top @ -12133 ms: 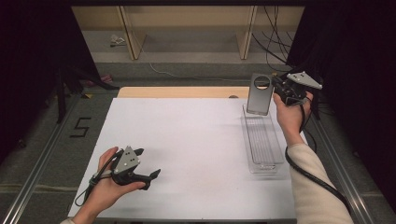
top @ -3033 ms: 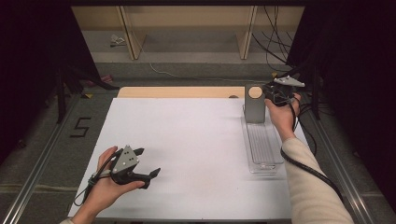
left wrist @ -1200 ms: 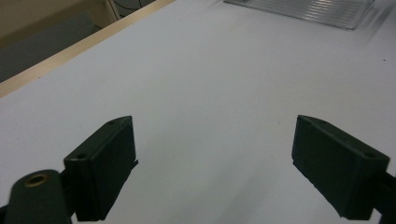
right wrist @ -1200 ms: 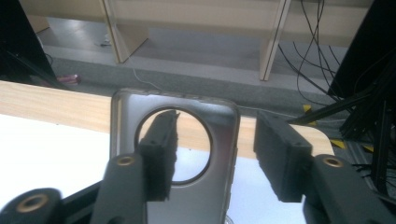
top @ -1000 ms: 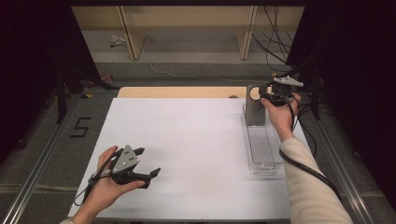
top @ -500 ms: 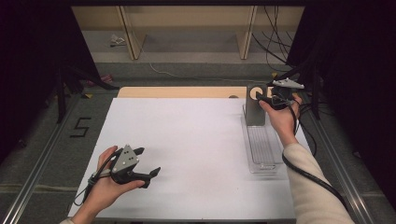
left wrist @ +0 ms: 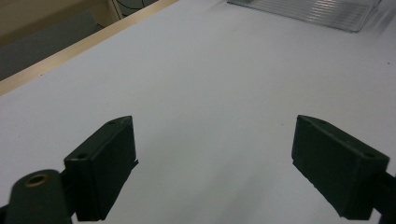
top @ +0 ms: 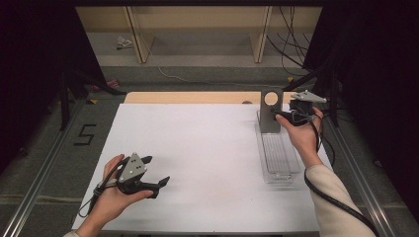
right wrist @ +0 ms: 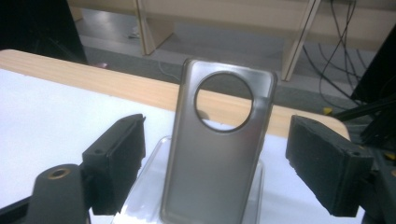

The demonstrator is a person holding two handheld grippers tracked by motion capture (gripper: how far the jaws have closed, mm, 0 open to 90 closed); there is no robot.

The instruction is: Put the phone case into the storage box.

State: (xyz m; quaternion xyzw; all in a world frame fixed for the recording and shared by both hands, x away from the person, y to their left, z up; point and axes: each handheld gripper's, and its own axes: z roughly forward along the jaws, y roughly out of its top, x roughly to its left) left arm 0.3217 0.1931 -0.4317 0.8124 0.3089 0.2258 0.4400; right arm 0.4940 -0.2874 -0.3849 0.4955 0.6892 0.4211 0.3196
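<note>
Phone case (top: 270, 110), grey and translucent, stands upright at the far end of the clear plastic tray (top: 277, 160), far right part of the white table (top: 207, 158). Long axis vertical. Round camera cut-out sits at the top end; through it the wooden far edge of the table shows. In the right gripper view the case (right wrist: 217, 149) leans very slightly, its broad face turned toward the gripper camera, its lower end set in the tray (right wrist: 154, 186).

Tray lies flat, long axis running near to far, just inside the table's right edge.

Right gripper (top: 282, 114) is held level just to the right of the case, pointing left at it. Jaws spread wide and have just been opening; in the right gripper view (right wrist: 215, 172) the case stands between them with clear gaps on both sides, neither pad touching it. Right hand (top: 302, 131) wraps the gripper body from below, wrist bent upward, forearm in a pale sleeve (top: 336, 202) coming in from the near right corner. Cable trails down along the forearm.

Left gripper (top: 160, 183) rests low over the near left of the table, pointing right and slightly far. Jaws spread apart, bare white surface between them (left wrist: 215, 168). Left hand (top: 116, 190) cradles it palm-up, grey three-cornered plate on top.
</note>
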